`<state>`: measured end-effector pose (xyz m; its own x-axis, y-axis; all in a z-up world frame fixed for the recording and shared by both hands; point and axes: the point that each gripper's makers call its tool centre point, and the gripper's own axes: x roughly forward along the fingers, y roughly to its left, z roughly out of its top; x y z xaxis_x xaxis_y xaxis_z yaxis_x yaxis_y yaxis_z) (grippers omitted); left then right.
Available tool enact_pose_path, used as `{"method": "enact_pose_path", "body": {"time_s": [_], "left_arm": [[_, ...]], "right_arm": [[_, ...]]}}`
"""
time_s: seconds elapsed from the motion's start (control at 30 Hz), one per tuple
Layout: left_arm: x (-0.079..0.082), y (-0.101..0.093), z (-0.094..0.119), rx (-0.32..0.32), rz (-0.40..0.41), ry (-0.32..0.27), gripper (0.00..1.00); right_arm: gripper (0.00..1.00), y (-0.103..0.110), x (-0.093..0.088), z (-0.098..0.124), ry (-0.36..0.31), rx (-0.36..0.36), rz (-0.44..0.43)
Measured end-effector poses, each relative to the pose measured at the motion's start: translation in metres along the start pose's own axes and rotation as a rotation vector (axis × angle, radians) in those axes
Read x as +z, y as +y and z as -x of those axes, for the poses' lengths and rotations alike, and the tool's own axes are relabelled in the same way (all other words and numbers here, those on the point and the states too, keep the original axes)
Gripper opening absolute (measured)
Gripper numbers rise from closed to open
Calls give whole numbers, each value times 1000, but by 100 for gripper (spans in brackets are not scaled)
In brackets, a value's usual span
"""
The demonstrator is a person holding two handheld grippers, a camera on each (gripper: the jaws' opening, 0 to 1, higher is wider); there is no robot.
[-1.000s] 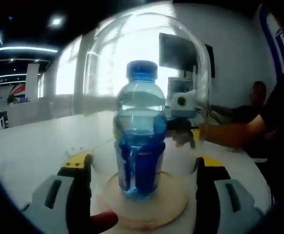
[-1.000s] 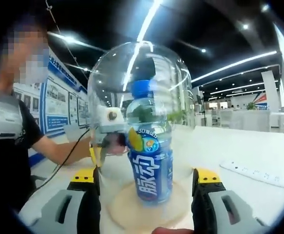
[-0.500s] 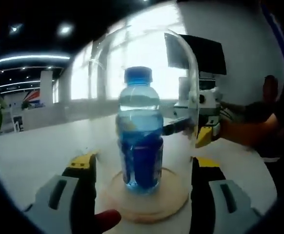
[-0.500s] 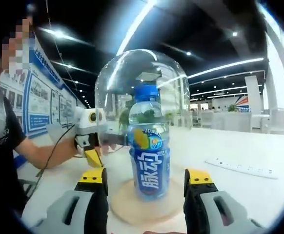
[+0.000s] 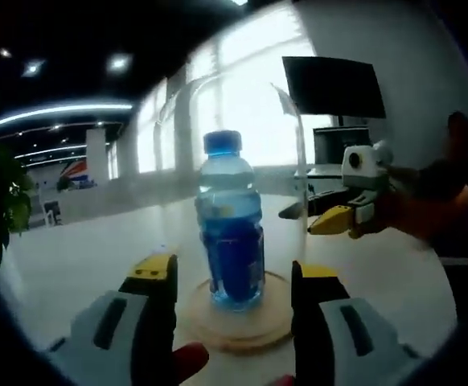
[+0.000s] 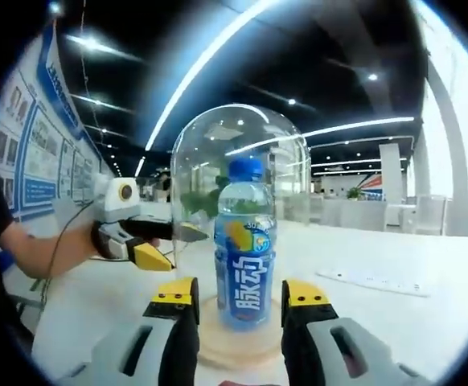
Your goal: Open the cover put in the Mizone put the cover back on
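Already covered: bottle under glass dome

Left gripper view: Mizone bottle (image 5: pixel 233 233) stands upright on a wooden base (image 5: pixel 238 322) under the clear cover (image 5: pixel 234 161); left gripper (image 5: pixel 234 277) released, holding nothing.

Right gripper view: right gripper (image 6: pixel 240 293) likewise spread (task apparently complete); table (image 6: pixel 395 322) beneath.

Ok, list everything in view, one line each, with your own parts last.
Mizone bottle: one, blue cap and label, upright on the wooden base, under the dome.
Glass dome cover: one, clear, over the bottle on the base.
Wooden base: one, pale round disc, on the table.
Table: one, white.
Power strip: one, white, lying on the table.
Monitor: one, black, behind the table.
Left gripper: yellow-tipped, open, before the base.
Right gripper: yellow-tipped, open, before the base.
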<state>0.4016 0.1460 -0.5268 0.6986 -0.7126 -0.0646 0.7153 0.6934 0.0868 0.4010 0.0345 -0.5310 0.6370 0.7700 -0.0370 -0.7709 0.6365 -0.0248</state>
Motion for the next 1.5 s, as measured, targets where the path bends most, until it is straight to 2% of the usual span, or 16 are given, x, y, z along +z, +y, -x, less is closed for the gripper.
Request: {"method": "enact_pose_path", "body": {"time_s": [0.17,0.27,0.4,0.5,0.6,0.73,0.83,0.97,1.07,1.33,1.5], "left_arm": [[0,-5,6,24,18,-4,46],[3,-8,13,31,42,-30,46],[5,-10,18,39,66,-50,46],[2,-12,22,51,56,-47,46],[2,-16,31,64,58,-54,46],[5,-22,44,80,66,-92,46],[5,-26,54,96,42,-97,46],[6,-31,65,107,52,-112,45],[0,-34,71,116,65,-109,43],[-33,-34,87,174,118,-87,43],[-38,-39,96,174,129,-96,43]], "right_arm": [[28,3,5,12,-9,-28,15],[27,6,10,23,-18,-39,38],[26,9,17,33,-39,-34,31],[26,11,19,39,-44,-37,33],[24,13,15,49,-44,-44,29],[22,18,8,62,-51,-50,11],[20,21,3,68,-42,-51,24],[20,21,-1,76,-34,-63,34],[20,23,-3,82,-36,-75,38],[20,35,-12,95,-46,-84,10],[20,36,-19,105,-50,-103,-15]]}}
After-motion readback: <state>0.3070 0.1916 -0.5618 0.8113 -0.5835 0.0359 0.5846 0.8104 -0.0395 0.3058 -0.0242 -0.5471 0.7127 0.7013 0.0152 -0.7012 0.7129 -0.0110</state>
